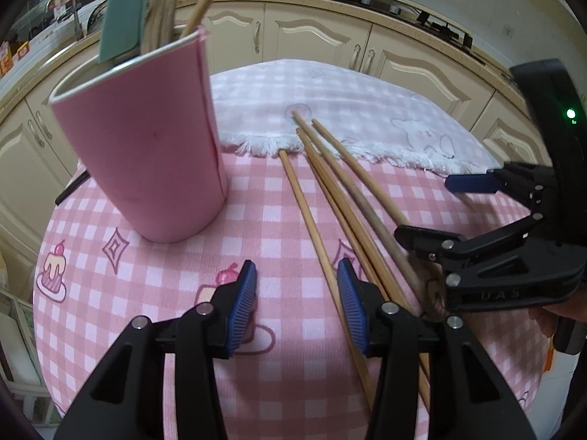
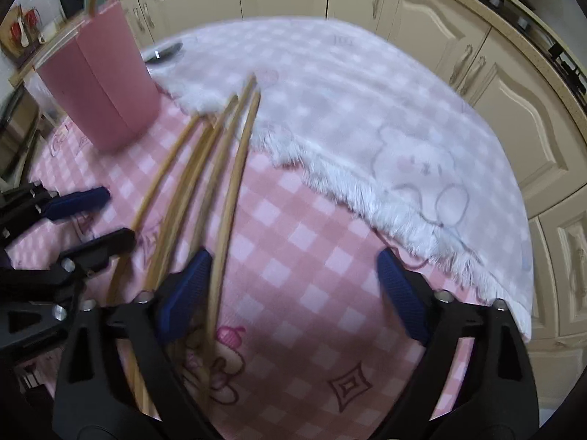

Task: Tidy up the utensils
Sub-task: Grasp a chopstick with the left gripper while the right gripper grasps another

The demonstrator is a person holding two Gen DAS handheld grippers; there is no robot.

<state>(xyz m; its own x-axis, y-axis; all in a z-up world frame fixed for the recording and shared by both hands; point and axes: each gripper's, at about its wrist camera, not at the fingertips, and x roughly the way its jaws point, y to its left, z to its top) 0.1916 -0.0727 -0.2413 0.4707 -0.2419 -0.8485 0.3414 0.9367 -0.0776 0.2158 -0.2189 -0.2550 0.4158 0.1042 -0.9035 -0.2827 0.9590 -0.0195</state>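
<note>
Chopsticks [image 1: 332, 183], long, tan, loosely fanned

chopsticks [image 1: 323, 198] lie right of the cup [image 1: 146, 154] on the table [image 1: 146, 275].

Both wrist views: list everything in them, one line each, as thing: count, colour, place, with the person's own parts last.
Tall pink cylindrical utensil holder: one, pink, upright on the checked cloth, at the left.
Utensils in the holder: several, wooden sticks plus a teal flat handle, standing up out of it.
Long wooden chopsticks: four, tan, lying loose, far tips on the white towel.
Pink checked tablecloth: one, pink and white with cake drawings, covering the table.
Fringed white towel: one, pale checked, on the far part of the table.
Cream kitchen cabinets: a row, behind the table.
Left gripper: one, black with blue pads, open, no chopstick between its pads.
Right gripper: one, black with blue pads, open wide around one chopstick.
</note>
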